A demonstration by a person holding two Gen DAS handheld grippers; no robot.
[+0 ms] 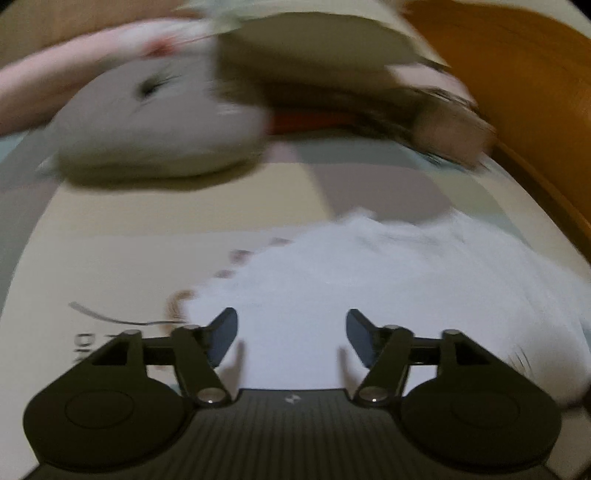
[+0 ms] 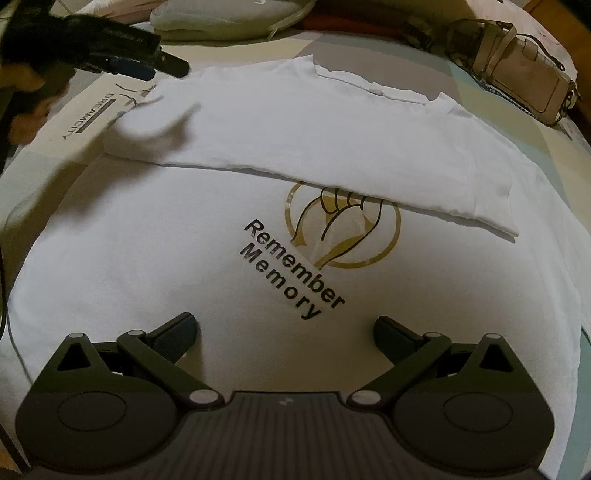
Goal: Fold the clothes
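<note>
A white T-shirt (image 2: 258, 122) lies flat on the bed, its far half folded over the near half, partly covering a gold logo and the black words "Remember Memory". My right gripper (image 2: 284, 328) hovers open just over the shirt's near part, nothing between its fingers. My left gripper (image 2: 162, 68) shows at the far left in the right wrist view, above the shirt's folded corner. In the blurred left wrist view, the left gripper (image 1: 291, 332) stands open over the white T-shirt (image 1: 369, 273), holding nothing.
A beige handbag (image 2: 517, 74) with a chain lies at the back right. A grey pillow (image 2: 221, 22) and a plush toy (image 1: 155, 122) sit at the head of the bed. A printed cream bag (image 2: 85, 118) lies left of the shirt. A wooden bed frame (image 1: 524, 92) runs along the right.
</note>
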